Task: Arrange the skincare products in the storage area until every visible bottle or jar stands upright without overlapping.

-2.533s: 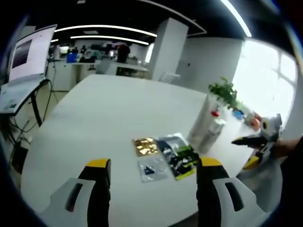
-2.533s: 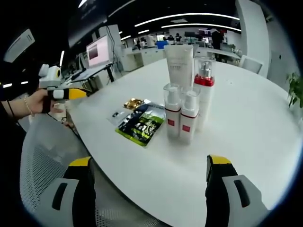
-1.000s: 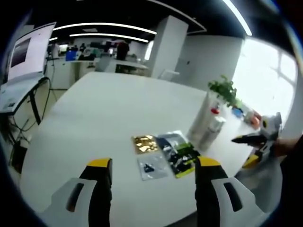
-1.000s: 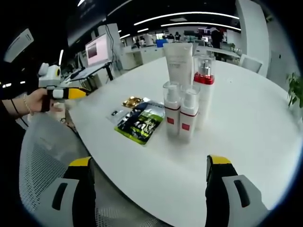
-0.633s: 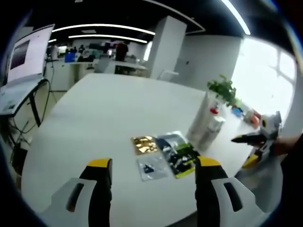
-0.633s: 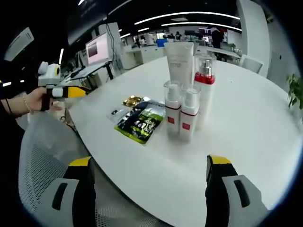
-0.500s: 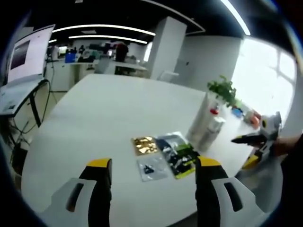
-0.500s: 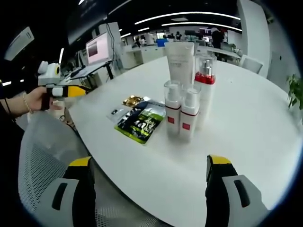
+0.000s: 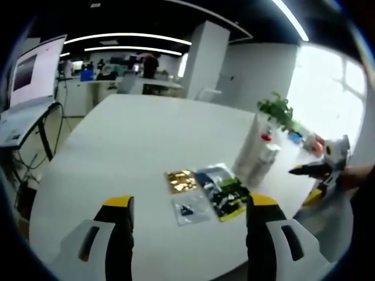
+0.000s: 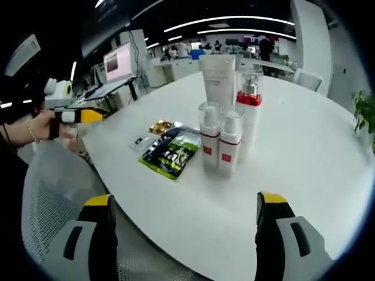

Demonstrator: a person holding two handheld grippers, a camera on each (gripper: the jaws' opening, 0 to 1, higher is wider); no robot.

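In the right gripper view, two small pump bottles [image 10: 220,145] with red labels stand upright side by side on the white table [image 10: 304,152]. Behind them stand a white tube [image 10: 218,79] and a clear bottle with a red collar [image 10: 249,111]. Flat sachets [image 10: 167,151] lie to their left. My right gripper [image 10: 181,240] is open, well short of the bottles. In the left gripper view the same bottle cluster [image 9: 256,157] stands at the right and the sachets [image 9: 205,190] lie ahead of my open left gripper [image 9: 186,243]. Neither gripper holds anything.
A potted plant [image 9: 276,112] stands behind the bottles. A mesh chair [image 10: 44,193] sits at the table's near edge. The other gripper, held in a hand [image 10: 44,126], shows at the left of the right gripper view. Desks and a monitor [image 10: 120,64] stand farther off.
Both views have shifted slightly with the hands. The bottles, tube and sachets have stayed where they were, and both grippers remain open.
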